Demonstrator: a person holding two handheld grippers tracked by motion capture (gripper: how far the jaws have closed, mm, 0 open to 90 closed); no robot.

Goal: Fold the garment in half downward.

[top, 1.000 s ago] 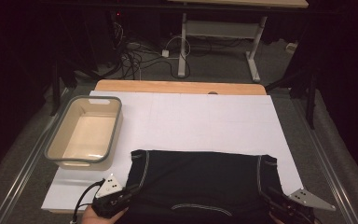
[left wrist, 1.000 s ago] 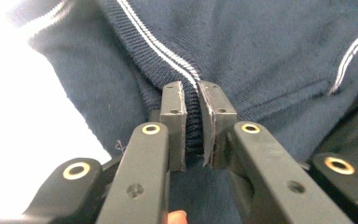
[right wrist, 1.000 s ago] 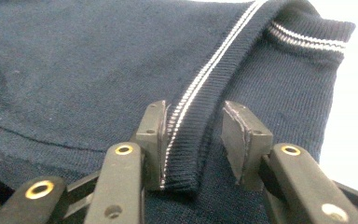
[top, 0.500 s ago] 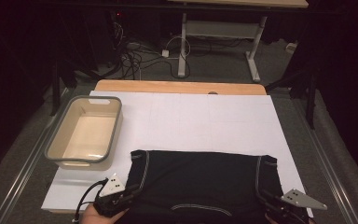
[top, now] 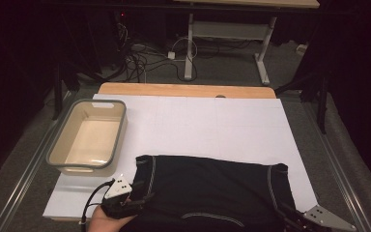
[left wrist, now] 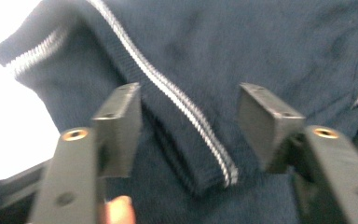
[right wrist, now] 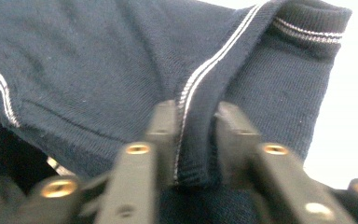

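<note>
A dark navy garment (top: 212, 193) with pale stitched seams lies spread on the white sheet (top: 207, 125) at the near edge of the table. My left gripper (top: 140, 195) sits at its near left corner, open; in the left gripper view its jaws stand wide apart over a folded seam edge (left wrist: 186, 140) of the garment (left wrist: 242, 51). My right gripper (top: 290, 220) is at the near right corner, shut on a striped seam fold (right wrist: 193, 130) of the garment (right wrist: 88, 60).
A grey-rimmed beige tub (top: 89, 137) stands on the left of the sheet. A wooden table edge (top: 188, 90) runs along the far side. Cables (top: 145, 58) and a desk frame (top: 222, 34) lie on the floor beyond.
The right gripper has drawn back toward the near edge with the garment's right corner in it. The left gripper has shifted slightly and stays at the left corner.
</note>
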